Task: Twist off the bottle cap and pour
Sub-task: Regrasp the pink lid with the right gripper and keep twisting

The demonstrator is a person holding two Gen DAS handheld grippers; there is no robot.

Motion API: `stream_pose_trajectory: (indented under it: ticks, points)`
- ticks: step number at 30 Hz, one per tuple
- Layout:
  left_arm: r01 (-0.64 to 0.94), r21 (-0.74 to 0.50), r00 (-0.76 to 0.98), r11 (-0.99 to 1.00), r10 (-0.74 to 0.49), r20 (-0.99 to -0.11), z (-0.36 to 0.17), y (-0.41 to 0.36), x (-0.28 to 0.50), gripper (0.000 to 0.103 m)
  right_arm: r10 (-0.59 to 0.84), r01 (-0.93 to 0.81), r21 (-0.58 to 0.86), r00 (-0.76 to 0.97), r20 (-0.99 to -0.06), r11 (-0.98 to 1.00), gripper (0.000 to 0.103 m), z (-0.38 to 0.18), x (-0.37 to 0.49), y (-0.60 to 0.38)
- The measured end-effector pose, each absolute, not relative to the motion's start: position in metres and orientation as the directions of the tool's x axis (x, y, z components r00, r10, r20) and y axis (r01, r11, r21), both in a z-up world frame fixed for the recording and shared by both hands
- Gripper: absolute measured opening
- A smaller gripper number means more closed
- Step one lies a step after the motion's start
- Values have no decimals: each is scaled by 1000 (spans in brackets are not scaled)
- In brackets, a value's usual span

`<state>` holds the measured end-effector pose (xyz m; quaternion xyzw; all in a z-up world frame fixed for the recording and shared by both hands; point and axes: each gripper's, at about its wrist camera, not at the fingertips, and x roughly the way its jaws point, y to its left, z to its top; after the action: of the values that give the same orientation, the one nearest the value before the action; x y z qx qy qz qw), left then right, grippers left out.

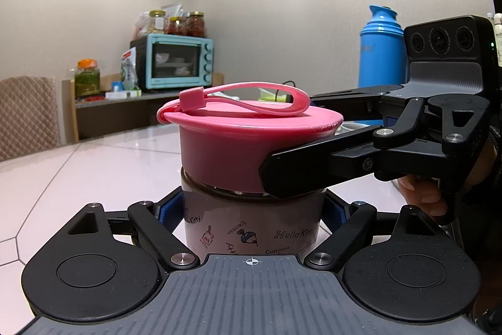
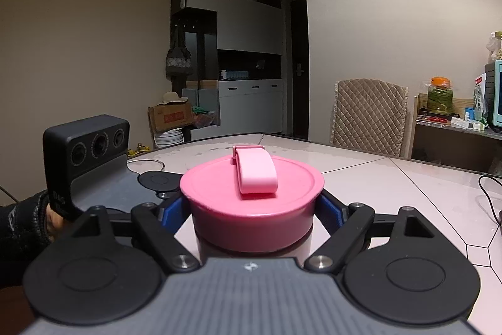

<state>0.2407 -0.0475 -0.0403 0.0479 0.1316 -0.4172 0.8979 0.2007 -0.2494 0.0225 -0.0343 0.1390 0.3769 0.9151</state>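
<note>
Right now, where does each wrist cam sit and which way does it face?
Left wrist: on the left gripper clamping the bottle body, facing the toaster oven and blue thermos; the right gripper and a hand enter from the right.
Right wrist: on the right gripper clamping the pink cap, facing a cabinet; left unit and sleeve at left.
Shared: cap, quilted chair, table.

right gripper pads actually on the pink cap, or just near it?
Touching. Right wrist view shows the right gripper's blue pads pressed against both sides of the pink cap.
</note>
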Motion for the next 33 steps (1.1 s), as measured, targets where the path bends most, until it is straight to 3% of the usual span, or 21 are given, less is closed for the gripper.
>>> stream_pose_trajectory:
  ticks: [8, 18, 33]
  points:
    - [762, -24, 617, 647, -737, -276, -40, -48, 241, 90, 590, -605, 44, 755, -287, 795, 95, 29, 186, -244]
    - [762, -23, 618, 647, -736, -276, -41, -48, 242, 90, 397, -422, -28, 872, -286, 906, 96, 25, 162, -209]
    - [762, -23, 618, 648, -736, -276, -41, -47, 240, 90, 319, -322, 38, 906, -277, 946, 96, 11, 171, -206]
